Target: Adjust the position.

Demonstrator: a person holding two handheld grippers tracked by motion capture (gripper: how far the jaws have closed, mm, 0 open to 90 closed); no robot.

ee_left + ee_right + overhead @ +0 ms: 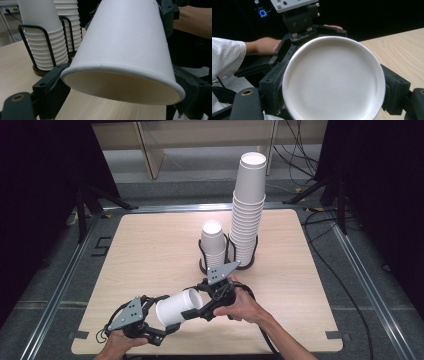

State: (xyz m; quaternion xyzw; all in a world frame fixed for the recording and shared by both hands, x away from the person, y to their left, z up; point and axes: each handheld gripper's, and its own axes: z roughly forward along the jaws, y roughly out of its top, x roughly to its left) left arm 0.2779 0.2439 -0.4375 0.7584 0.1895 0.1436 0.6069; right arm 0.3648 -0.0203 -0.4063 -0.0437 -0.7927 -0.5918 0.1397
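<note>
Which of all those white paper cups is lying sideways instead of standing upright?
The single cup held between the two grippers near the table's front edge. It lies level above the table, while all the others stand in two stacks in the black wire holder.

Light wooden table [150, 250], rounded corners, stands on a grey floor [55, 285]. Metal rails [70, 265] run along the table's sides and far edge. Black curtains [45, 180] close in left and right. Behind the table, pale wooden furniture [150, 145] near the back. Black cables [345, 280] trail over the floor at right. Even overhead light, soft shadows.
</note>
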